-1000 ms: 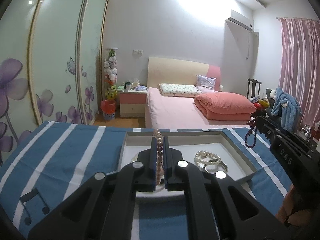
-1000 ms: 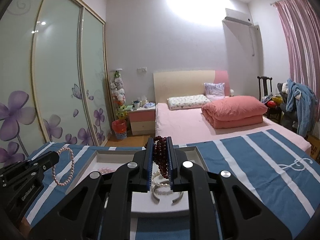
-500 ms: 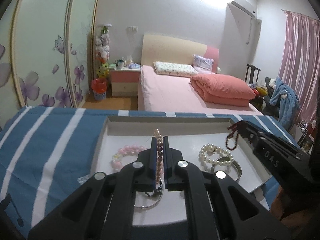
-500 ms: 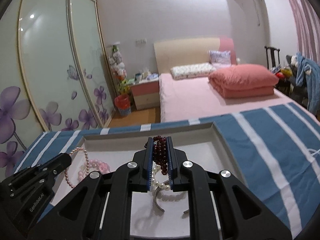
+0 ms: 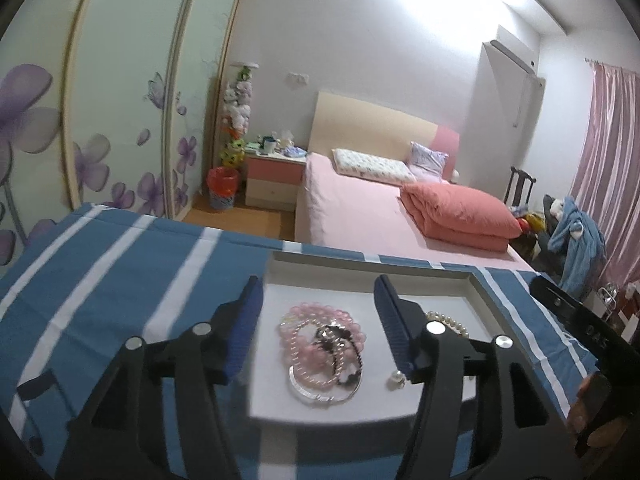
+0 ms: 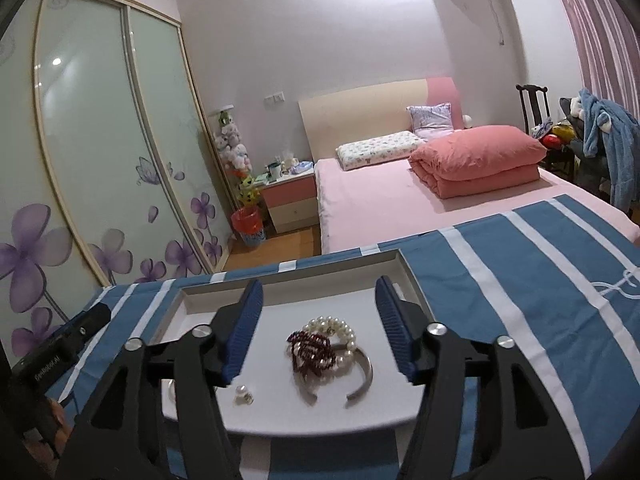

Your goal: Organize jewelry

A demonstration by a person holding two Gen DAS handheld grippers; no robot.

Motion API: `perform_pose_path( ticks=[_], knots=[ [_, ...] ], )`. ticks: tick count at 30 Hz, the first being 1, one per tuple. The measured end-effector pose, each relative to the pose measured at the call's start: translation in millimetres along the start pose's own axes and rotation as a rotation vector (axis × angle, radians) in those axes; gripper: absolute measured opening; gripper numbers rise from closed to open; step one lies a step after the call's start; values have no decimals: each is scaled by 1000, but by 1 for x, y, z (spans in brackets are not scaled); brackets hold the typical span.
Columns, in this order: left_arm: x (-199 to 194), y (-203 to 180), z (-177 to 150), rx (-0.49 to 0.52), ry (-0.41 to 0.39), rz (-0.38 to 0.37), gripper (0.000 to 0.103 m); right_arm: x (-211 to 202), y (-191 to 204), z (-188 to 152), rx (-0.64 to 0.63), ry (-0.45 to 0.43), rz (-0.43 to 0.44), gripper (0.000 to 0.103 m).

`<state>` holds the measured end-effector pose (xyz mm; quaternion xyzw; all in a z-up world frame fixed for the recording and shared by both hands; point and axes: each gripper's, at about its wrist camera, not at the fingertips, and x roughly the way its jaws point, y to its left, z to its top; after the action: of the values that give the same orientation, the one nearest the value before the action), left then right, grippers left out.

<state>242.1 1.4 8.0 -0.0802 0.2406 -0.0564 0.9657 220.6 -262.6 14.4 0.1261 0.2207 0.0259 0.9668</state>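
Hovering over a white tray (image 5: pixel 478 286), both hand-held tools stand with jaws spread wide and nothing between them: left gripper (image 5: pixel 320 330) above the tray's left part, right gripper (image 6: pixel 320 330) above its right part; nearest the right gripper's camera, a loose pearl earring (image 6: pixel 243 394) lies on the tray floor, apart from the heaps; beyond it, a dark red bead bracelet (image 6: pixel 312 350) rests bunched on top of a white pearl bracelet (image 6: pixel 338 328) and an open silver cuff (image 6: pixel 360 376), all three touching; under the left gripper, a pink bead bracelet (image 5: pixel 320 318) lies with a finer pale-pink pearl strand (image 5: pixel 298 346) and a dark beaded piece (image 5: pixel 340 344) over a clear bangle (image 5: pixel 320 394), overlapping so that the order of layers cannot be told fully; the tray sits on a blue cloth with white stripes (image 6: pixel 520 280); farther off, a bed with a folded pink quilt (image 6: pixel 476 164) and a wardrobe with purple flower panels (image 6: pixel 100 160). Step in hand, as judged: the setting-down of pieces into the tray, with the jaws free of the jewelry. Next move, as judged: lift both grippers straight up clear of the heaps, without snagging a strand, then look for any piece not yet in the tray; none shows on the cloth in these views.
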Motion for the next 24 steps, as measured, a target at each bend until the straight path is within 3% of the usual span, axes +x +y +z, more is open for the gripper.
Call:
perform_pose_path(
  ticks=[3, 8, 11, 17, 24],
  knots=[
    [-23, 4, -4, 4, -19, 14, 65, -20, 9, -3, -25, -8, 19, 71],
    [-65, 6, -18, 32, -63, 39, 87, -55, 20, -11, -71, -38, 30, 93],
    [-90, 5, -30, 67, -95, 52, 97, -74, 24, -18, -87, -52, 27, 101],
    [-130, 1, -52, 132, -145, 76, 99, -95, 23, -29, -77, -58, 26, 101],
    [-158, 6, -71, 91, -146, 71, 99, -118, 26, -52, -126, -92, 5, 101]
  ],
)
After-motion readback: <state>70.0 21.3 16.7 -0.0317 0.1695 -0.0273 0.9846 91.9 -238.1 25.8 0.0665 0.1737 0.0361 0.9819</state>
